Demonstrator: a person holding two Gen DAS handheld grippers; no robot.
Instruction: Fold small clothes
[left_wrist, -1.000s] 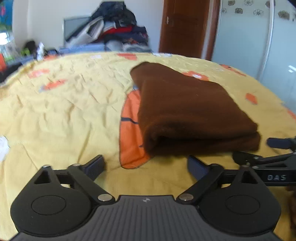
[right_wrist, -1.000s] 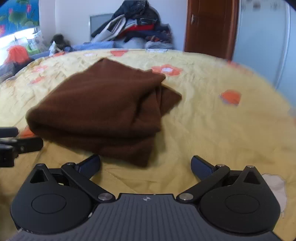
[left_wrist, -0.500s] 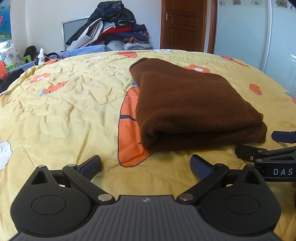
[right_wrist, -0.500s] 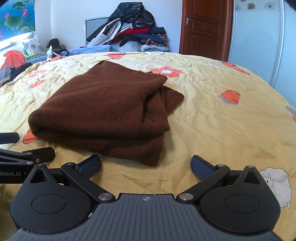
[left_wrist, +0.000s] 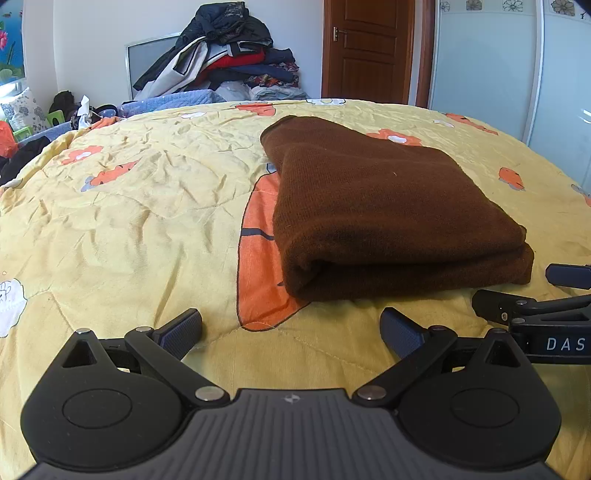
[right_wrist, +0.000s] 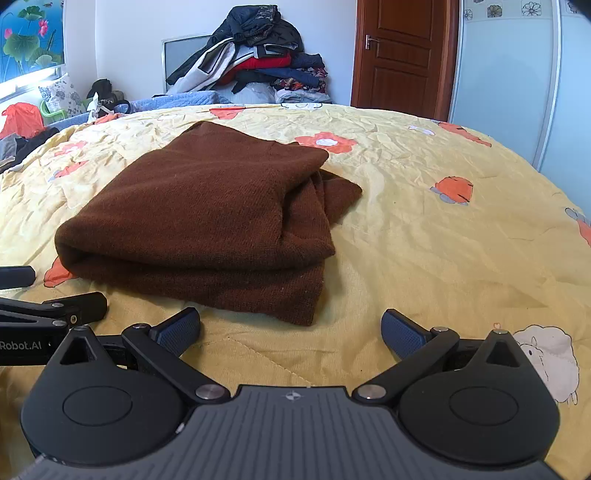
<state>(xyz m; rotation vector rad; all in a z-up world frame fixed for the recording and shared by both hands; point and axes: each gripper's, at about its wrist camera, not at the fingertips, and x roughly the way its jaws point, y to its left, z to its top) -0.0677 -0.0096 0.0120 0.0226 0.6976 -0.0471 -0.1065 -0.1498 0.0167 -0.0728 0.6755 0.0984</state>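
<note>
A brown knit garment (left_wrist: 376, 206) lies folded in layers on the yellow bedspread (left_wrist: 129, 221); it also shows in the right wrist view (right_wrist: 207, 218), with a loose flap at its far right. My left gripper (left_wrist: 291, 330) is open and empty, just short of the garment's near fold and to its left. My right gripper (right_wrist: 290, 330) is open and empty, just short of the garment's near right corner. Each gripper shows at the edge of the other's view, the right gripper in the left wrist view (left_wrist: 532, 295) and the left gripper in the right wrist view (right_wrist: 48, 295).
A heap of clothes (left_wrist: 221, 62) is piled beyond the bed's far edge. A wooden door (left_wrist: 367, 51) and a pale wardrobe (left_wrist: 517, 66) stand at the back right. Small clutter (right_wrist: 33, 118) sits at the far left.
Both grippers have drawn back slightly and steadied; the view has gone from blurred to sharp. The garment has not moved, and both grippers stay open.
</note>
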